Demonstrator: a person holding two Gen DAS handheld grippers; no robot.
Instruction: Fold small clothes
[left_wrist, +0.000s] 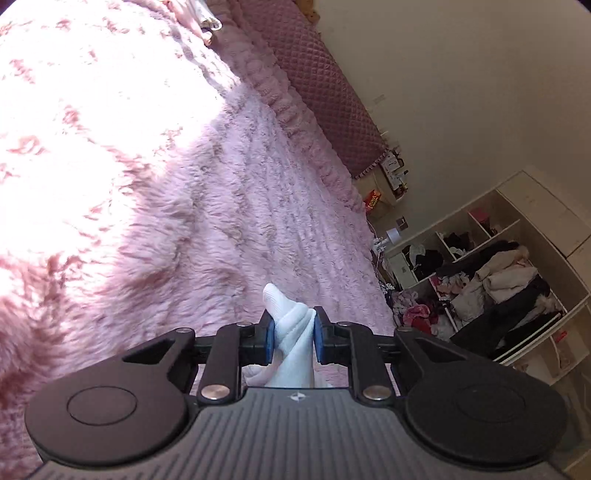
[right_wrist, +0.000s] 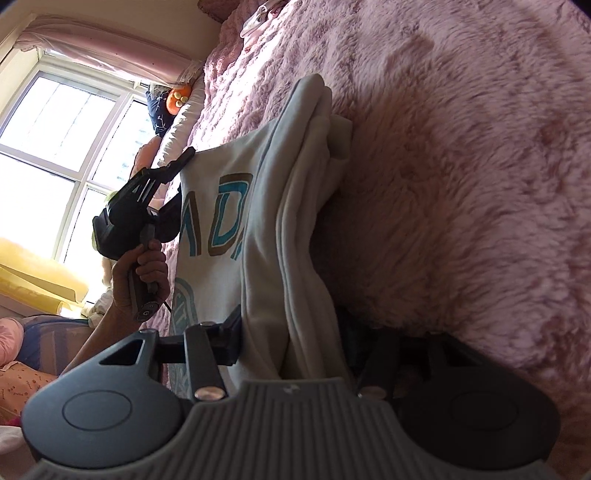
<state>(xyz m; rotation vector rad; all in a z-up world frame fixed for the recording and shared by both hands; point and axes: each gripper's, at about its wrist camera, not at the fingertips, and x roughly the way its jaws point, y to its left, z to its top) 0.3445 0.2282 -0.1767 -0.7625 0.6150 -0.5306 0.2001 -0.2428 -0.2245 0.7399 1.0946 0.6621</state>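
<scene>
In the left wrist view, the left gripper (left_wrist: 291, 334) was pinched nearly shut on bunched white cloth of the garment (left_wrist: 295, 343), with open pink bed (left_wrist: 166, 184) ahead. In the right wrist view, the right gripper (right_wrist: 295, 347) half-closed clasped the garment's thick folded edge, which ran lengthwise away toward the bed's far side, a hand (right_wrist: 142, 273) holding the left gripper alongside.

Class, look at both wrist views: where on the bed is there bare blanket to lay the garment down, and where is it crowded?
Free: the wide sunlit stretch of pink blanket ahead of the left gripper, bordered by the quilted headboard and small clothes at the far end. Crowded: where the white sweatshirt hangs between the left gripper and the right gripper.
</scene>
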